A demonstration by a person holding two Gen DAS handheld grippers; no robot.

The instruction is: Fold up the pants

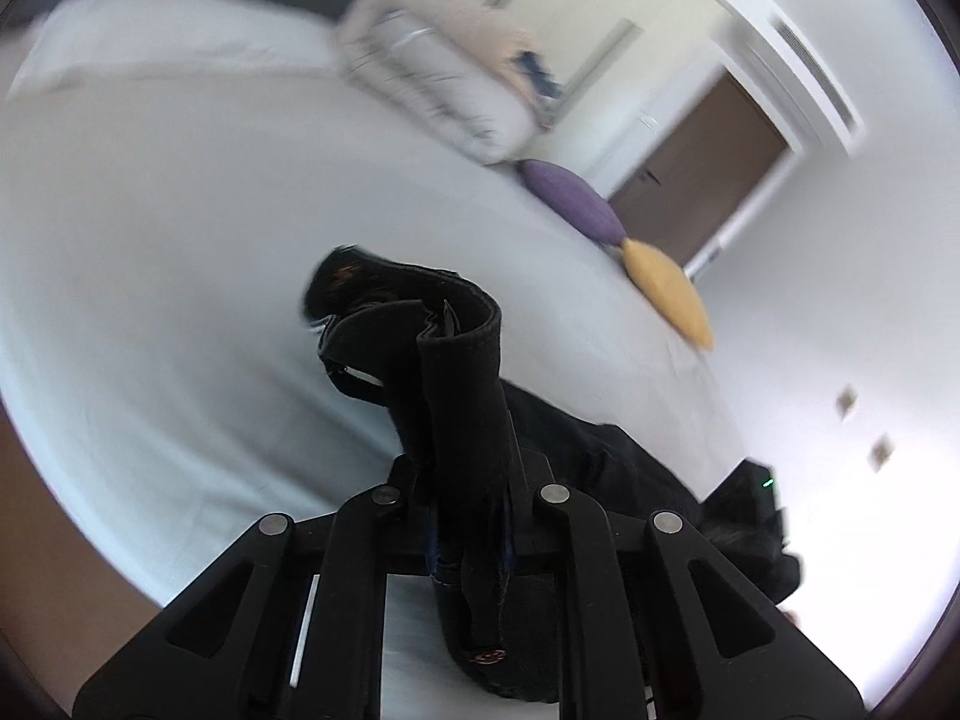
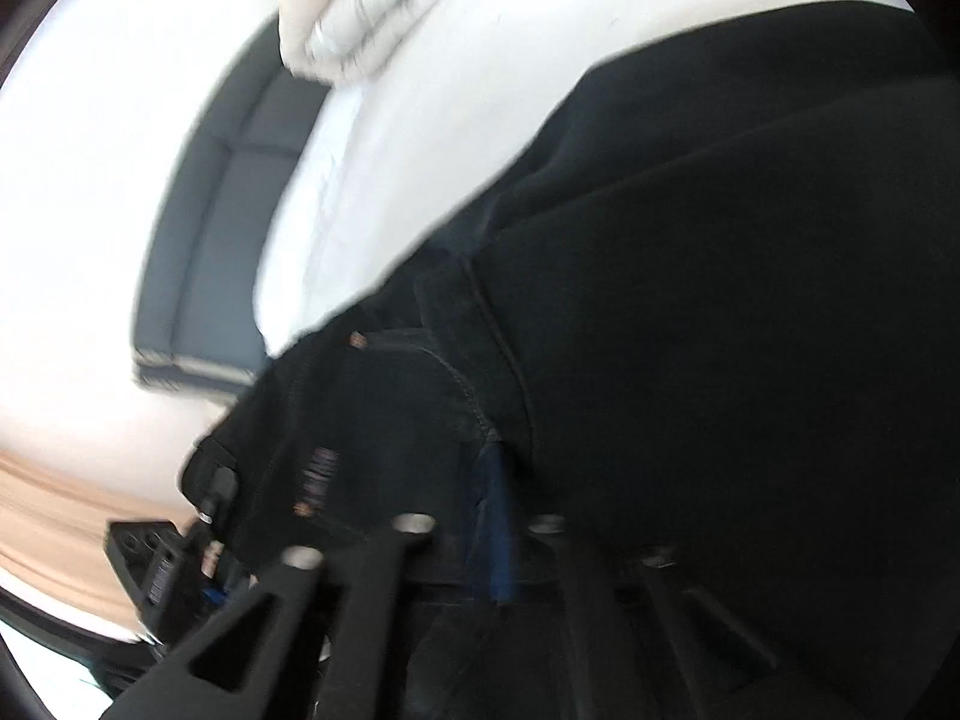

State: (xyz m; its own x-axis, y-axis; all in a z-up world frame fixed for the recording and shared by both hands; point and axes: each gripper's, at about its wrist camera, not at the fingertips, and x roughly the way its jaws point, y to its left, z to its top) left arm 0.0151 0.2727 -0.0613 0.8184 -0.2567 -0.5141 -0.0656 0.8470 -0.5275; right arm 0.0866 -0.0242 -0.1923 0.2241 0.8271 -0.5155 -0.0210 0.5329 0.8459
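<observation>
Clamping the black pants above the white bed, the left gripper grips the waistband; the right gripper, blurred, seemingly pinches them too.

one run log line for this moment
step: fold pants | left gripper: shut on pants, lifted off bed | right gripper: shut on pants | pillows: far edge

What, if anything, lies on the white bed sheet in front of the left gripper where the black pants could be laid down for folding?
Nothing visible does. The left gripper holds the black pants over bare white bed sheet. The purple cushion, yellow cushion and bundled bedding sit far off along the bed's edge.
</observation>
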